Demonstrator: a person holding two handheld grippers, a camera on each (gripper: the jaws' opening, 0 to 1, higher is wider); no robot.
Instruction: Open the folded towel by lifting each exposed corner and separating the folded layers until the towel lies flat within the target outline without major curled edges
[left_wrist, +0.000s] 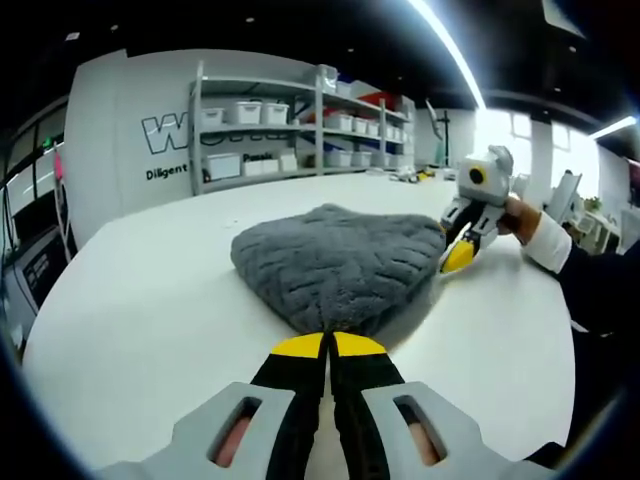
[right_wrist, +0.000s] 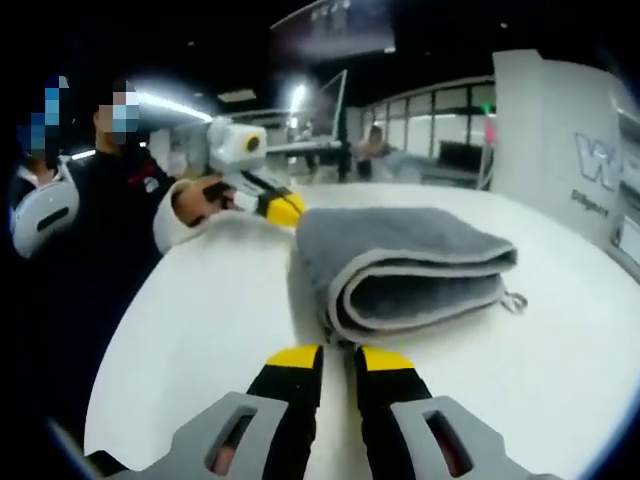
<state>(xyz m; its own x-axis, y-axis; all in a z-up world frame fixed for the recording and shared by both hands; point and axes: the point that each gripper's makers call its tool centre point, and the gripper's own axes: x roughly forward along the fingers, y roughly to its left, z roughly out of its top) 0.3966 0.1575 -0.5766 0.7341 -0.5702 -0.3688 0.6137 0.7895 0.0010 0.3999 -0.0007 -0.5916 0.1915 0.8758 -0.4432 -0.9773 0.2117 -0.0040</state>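
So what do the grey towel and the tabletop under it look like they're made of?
The towel looks like plush microfibre or terry: a fuzzy, matte pile with a pressed-in wavy pattern, and soft rounded folds. The table looks like a smooth white laminate or painted board with a faint sheen; which one I can't tell.

Towel (left_wrist: 335, 265) plush grey cloth; table (left_wrist: 150, 290) smooth, matt white.

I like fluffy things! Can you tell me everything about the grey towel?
The towel is grey and fluffy, with a wavy pattern pressed into its pile. It is still folded into thick layers, with rounded folds showing in the right gripper view. It lies on the white table. A small loop sticks out at one edge. The left gripper meets its near corner, and the right gripper is at another corner.
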